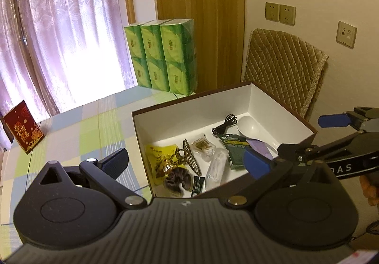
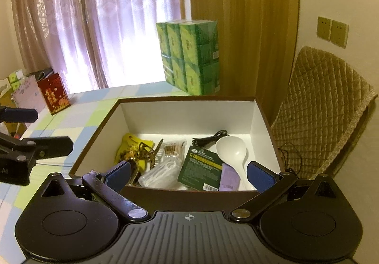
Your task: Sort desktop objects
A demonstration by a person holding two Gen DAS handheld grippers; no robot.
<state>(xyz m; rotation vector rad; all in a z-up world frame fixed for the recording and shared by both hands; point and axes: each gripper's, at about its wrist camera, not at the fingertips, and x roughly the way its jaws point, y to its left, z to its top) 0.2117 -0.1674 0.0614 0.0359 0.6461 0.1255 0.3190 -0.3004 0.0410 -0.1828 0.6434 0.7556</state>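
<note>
Letters "DAS" legible on right gripper point(image 1: 329, 136) strap. Letters "AI" on left gripper point(image 2: 35, 126) body. Red box point(image 2: 54, 93): gold Chinese characters, unreadable.

Backlit lilac curtains point(image 2: 94, 27), quilted chair point(image 2: 327, 107)

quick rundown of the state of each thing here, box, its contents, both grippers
box: open, no lid on it, upright on the table
white spoon: lying in the box, bowl up
black cable: coiled, in the box
hair claw clip: in the box, on its side
yellow packet: in the box, crumpled
green packet: flat in the box
left gripper: open, empty
right gripper: open, empty
</note>
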